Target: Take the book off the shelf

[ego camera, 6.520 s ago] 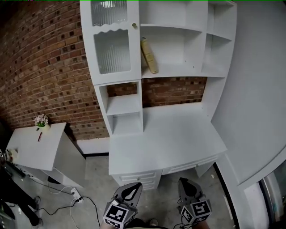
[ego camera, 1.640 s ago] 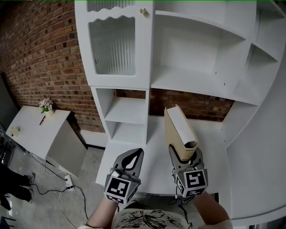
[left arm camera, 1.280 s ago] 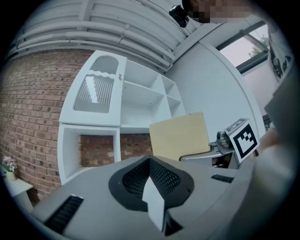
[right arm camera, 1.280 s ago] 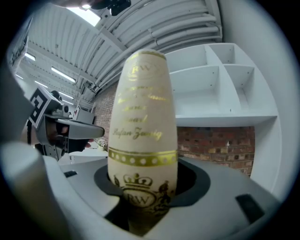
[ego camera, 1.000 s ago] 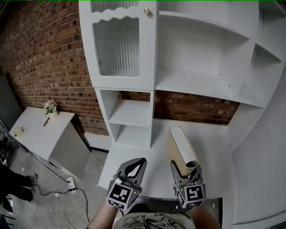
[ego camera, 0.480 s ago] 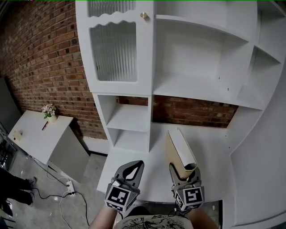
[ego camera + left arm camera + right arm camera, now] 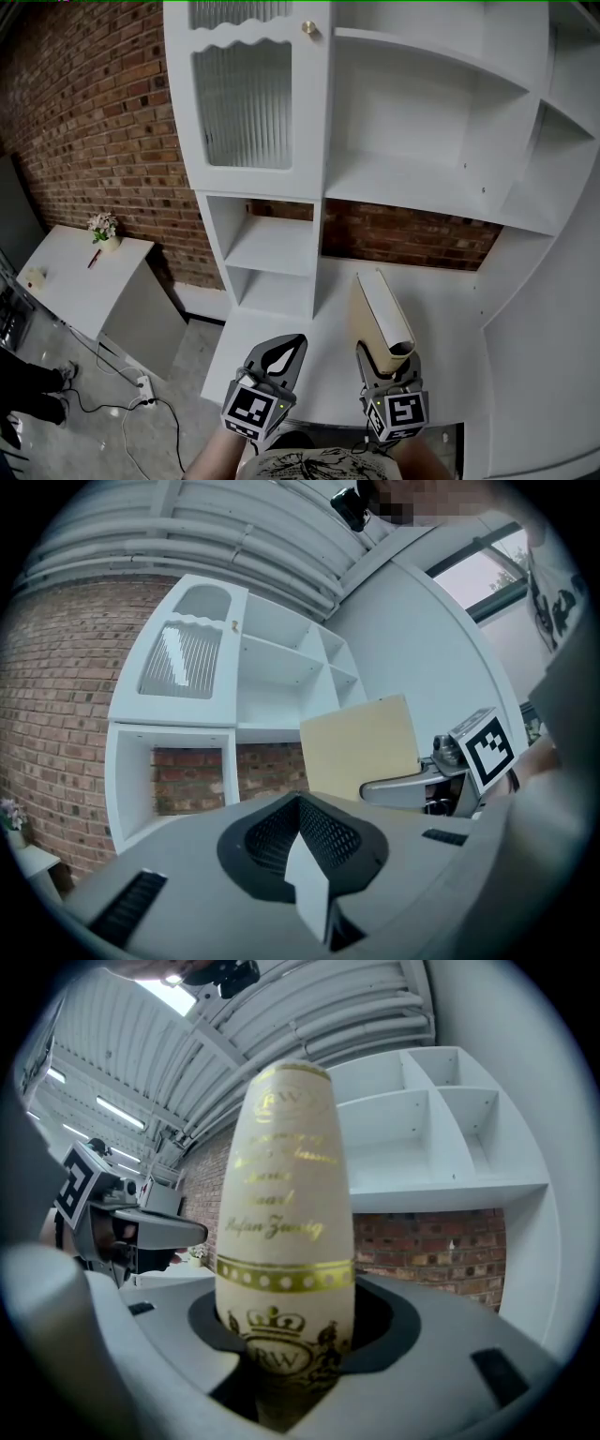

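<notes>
My right gripper (image 7: pixel 384 359) (image 7: pixel 286 1358) is shut on the lower end of a cream book (image 7: pixel 380 309). The book stands upright above the white desk (image 7: pixel 450 309), and its gold-lettered spine (image 7: pixel 286 1194) faces the right gripper view. The white shelf (image 7: pixel 403 192) above the desk holds nothing. My left gripper (image 7: pixel 279 352) (image 7: pixel 305 860) hangs beside it on the left, shut and empty. In the left gripper view the book's plain cover (image 7: pixel 361 747) and the right gripper (image 7: pixel 441 780) show to the right.
A tall white cabinet with a ribbed glass door (image 7: pixel 244 94) and open cubbies (image 7: pixel 272 248) stands left of the shelf against a brick wall. A small white side table (image 7: pixel 75 281) with a flower pot (image 7: pixel 101 228) is at left. Cables (image 7: pixel 141 384) lie on the floor.
The book, once leaning on the shelf, is now in my right gripper, low over the desk. Over the last second, both grippers and the book have hardly moved.
</notes>
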`<state>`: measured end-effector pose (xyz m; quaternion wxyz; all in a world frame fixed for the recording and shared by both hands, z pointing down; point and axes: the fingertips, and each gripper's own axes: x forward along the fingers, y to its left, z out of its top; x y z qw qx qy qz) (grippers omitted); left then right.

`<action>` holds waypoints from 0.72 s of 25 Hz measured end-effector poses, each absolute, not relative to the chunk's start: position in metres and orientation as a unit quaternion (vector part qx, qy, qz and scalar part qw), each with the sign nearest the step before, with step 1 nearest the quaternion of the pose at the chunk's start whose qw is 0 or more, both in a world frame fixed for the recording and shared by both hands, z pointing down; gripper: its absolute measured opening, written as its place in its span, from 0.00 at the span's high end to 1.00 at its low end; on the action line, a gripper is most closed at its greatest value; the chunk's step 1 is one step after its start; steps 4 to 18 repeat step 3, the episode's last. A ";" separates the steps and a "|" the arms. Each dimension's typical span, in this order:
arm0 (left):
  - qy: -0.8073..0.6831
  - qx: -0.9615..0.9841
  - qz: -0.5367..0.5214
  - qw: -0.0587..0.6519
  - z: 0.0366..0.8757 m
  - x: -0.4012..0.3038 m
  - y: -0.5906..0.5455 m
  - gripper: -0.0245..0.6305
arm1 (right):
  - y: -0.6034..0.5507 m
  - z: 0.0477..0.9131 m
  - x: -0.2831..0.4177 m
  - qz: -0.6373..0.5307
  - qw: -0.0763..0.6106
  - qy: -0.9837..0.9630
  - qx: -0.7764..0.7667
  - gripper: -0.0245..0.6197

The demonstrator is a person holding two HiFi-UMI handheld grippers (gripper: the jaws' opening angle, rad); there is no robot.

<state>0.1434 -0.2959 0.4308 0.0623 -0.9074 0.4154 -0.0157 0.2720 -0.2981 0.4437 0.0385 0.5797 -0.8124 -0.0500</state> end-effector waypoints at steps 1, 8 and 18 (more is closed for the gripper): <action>0.416 -0.907 -0.017 0.060 0.431 0.143 -0.296 0.94 | -0.299 0.445 0.272 -0.049 0.040 -0.813 0.579 0.60; 0.417 -0.907 -0.020 0.053 0.433 0.143 -0.297 0.94 | -0.300 0.446 0.272 -0.048 0.042 -0.813 0.579 0.60; 0.417 -0.907 -0.020 0.053 0.433 0.143 -0.297 0.94 | -0.300 0.446 0.272 -0.048 0.042 -0.813 0.579 0.60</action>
